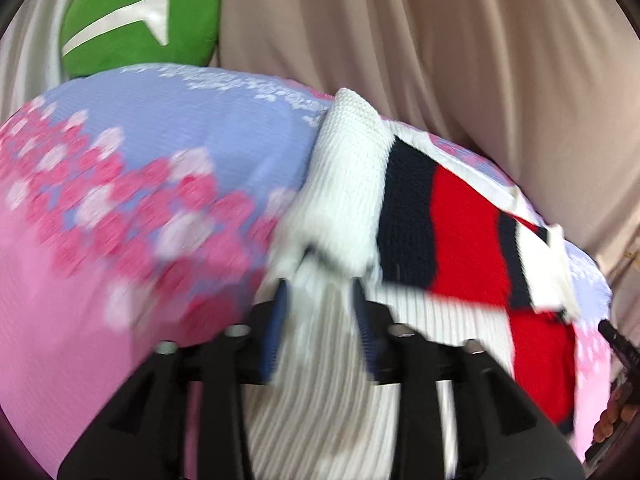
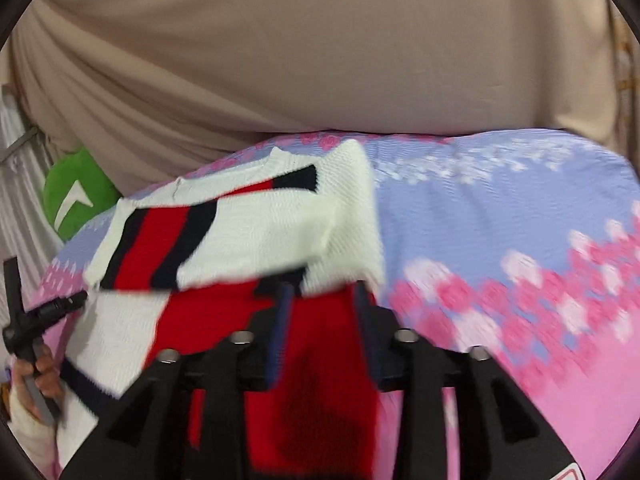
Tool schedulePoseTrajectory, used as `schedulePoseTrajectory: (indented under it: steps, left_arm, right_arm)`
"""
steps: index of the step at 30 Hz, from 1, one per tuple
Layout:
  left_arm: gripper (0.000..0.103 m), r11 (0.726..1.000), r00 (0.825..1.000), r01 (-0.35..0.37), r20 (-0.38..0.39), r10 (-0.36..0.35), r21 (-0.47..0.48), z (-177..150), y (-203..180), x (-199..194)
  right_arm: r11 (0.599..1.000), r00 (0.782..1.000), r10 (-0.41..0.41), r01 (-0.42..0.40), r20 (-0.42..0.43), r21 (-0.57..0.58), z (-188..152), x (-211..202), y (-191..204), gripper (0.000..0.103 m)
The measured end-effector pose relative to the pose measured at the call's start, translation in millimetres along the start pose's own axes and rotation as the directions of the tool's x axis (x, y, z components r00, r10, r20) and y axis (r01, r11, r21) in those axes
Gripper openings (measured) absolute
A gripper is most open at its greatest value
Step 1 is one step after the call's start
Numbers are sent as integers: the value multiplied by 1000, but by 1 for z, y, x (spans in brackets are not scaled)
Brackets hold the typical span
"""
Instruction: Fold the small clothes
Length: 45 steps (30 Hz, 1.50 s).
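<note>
The sweater (image 1: 460,232) is laid on the floral sheet (image 1: 140,168), with one part folded over. White ribbed knit is clamped by the left gripper (image 1: 322,292). Red knit is clamped by the right gripper (image 2: 322,292). A green cushion (image 1: 140,20) is seen behind.

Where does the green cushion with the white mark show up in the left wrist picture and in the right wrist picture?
Left wrist view: the green cushion sits at the upper left, behind the far edge of the floral bedspread.
Right wrist view: the green cushion peeks in at the left edge, about halfway down, left of the sweater.
Shared landmark: the beige curtain behind the bed.
</note>
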<state>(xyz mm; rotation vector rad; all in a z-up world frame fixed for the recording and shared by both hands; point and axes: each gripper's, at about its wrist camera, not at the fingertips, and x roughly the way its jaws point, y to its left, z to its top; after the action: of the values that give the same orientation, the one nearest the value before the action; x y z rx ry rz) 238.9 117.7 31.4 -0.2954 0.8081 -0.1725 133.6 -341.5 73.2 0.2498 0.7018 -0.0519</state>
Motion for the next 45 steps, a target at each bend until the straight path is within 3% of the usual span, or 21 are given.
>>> schedulePoseTrajectory:
  steps: [7, 12, 14, 18, 21, 23, 24, 25, 27, 28, 29, 34, 38, 39, 41, 43, 45]
  left_arm:
    - [73, 990, 985, 137, -114, -133, 29, -89, 31, -96]
    - [75, 982, 966, 190, -177, -189, -15, -155, 39, -123]
    - [75, 983, 974, 181, -139, -181, -9, -167, 34, -133]
    - [75, 959, 948, 279, -146, -284, -53, -181, 27, -135]
    - [74, 957, 950, 282, -118, -288, -59, -180, 24, -132]
    - [58, 954, 949, 288, -111, -296, -82, -177, 25, -128]
    - [53, 950, 945, 297, -112, -307, -92, -175, 25, -125]
    - [42, 945, 940, 308, -116, -320, -107, -174, 27, -123]
    - [24, 940, 935, 315, -128, -331, -133, -172, 27, -118]
    - [16, 939, 936, 312, -124, -330, -142, -171, 28, -119]
    - [15, 940, 939, 308, -116, -325, -144, -170, 29, -122]
    - [17, 948, 956, 283, -36, -291, -148, -165, 39, -151]
    - [21, 952, 968, 244, -16, -251, -182, -163, 58, -156]
    - [24, 952, 969, 235, -26, -245, -196, -165, 62, -154]
    - [44, 943, 963, 244, -62, -263, -225, -172, 67, -147]
    - [52, 927, 948, 278, -85, -307, -254, -180, 67, -139]
    - [60, 929, 949, 283, -73, -308, -236, -180, 62, -140]
  right_arm:
    - [997, 994, 54, -49, -95, 52, -139, -104, -29, 57]
    - [977, 974, 163, -138, -155, 163, -208, -125, -25, 59]
    - [970, 975, 185, -161, -126, 180, -216, -129, -18, 62]
    - [928, 951, 296, -266, -85, 259, -216, -125, -13, 63]
    - [915, 945, 319, -288, -67, 282, -213, -117, -9, 63]
    - [904, 939, 338, -306, -59, 299, -209, -108, -3, 63]
    - [906, 941, 333, -301, -59, 299, -207, -105, 0, 58]
    - [910, 944, 324, -293, -64, 293, -205, -102, 3, 54]
    - [921, 950, 303, -274, -70, 276, -202, -98, 11, 24]
    - [922, 949, 308, -279, -69, 270, -201, -97, 14, 17]
    - [920, 949, 310, -283, -61, 271, -202, -97, 15, 14]
    - [915, 951, 309, -294, -12, 275, -203, -109, 9, 13]
    - [891, 938, 346, -339, 31, 302, -207, -115, 1, 12]
    - [893, 939, 344, -336, 29, 299, -206, -116, 2, 12]
    - [896, 940, 340, -329, 17, 297, -206, -113, 3, 12]
    - [899, 942, 337, -323, 5, 296, -207, -112, 5, 13]
    - [896, 939, 343, -326, -5, 300, -207, -110, 4, 17]
